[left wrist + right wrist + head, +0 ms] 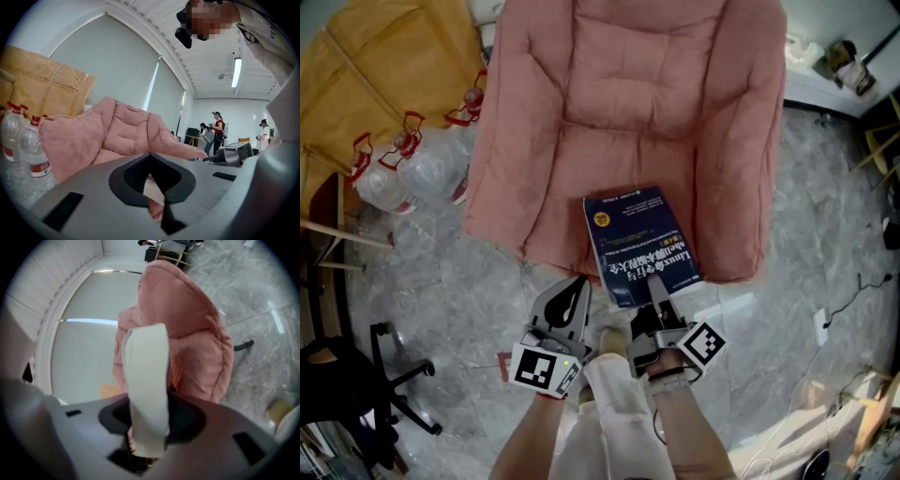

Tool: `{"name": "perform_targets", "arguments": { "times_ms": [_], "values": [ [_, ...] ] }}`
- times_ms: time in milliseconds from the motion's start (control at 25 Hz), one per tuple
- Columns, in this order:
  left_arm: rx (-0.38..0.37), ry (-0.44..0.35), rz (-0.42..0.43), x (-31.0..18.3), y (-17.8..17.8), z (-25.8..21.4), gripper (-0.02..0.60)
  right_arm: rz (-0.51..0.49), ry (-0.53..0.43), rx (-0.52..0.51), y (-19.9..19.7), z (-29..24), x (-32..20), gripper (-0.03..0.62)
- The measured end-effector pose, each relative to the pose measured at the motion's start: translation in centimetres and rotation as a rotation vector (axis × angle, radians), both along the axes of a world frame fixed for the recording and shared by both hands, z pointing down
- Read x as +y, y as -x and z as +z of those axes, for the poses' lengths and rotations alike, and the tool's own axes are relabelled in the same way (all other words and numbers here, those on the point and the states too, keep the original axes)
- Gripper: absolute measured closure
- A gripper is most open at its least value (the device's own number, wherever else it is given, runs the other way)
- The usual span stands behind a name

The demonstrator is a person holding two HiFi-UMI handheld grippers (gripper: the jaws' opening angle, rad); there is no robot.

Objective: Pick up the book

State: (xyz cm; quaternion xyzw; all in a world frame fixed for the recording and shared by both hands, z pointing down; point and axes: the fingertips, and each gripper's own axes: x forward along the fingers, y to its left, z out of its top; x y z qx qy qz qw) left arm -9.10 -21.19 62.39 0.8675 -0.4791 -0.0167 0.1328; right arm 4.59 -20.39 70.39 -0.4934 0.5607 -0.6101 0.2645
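The book (639,242), dark blue with white print, juts out over the front edge of the pink armchair's (628,94) seat. My right gripper (657,292) is shut on the book's near edge. In the right gripper view the book's pale page edge (147,380) stands up between the jaws of the right gripper (147,427), with the armchair (197,343) behind it. My left gripper (573,289) hangs just left of the book, apart from it, with its jaws together and nothing in them. In its own view the left gripper (150,157) faces the armchair (117,136).
Large water bottles (403,169) and brown cardboard boxes (384,75) stand left of the armchair. A black office chair (356,375) is at the lower left. The floor is grey marble tile, with cables (853,291) at the right. Several people (218,129) stand far off in the room.
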Motion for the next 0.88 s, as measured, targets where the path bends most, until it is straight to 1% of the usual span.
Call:
{"name": "perform_targets", "arguments": {
  "times_ms": [600,880],
  "values": [
    [-0.019,-0.011,0.004,-1.0,0.0,-3.3,0.574,-0.048,-0.033,-0.02,0.5,-3.3,0.4,0.418],
    [-0.016,-0.01,-0.008,-1.8,0.2,-3.9,0.574,-0.083,-0.034,0.002,0.5,-4.3,-0.7,0.418]
  ]
}}
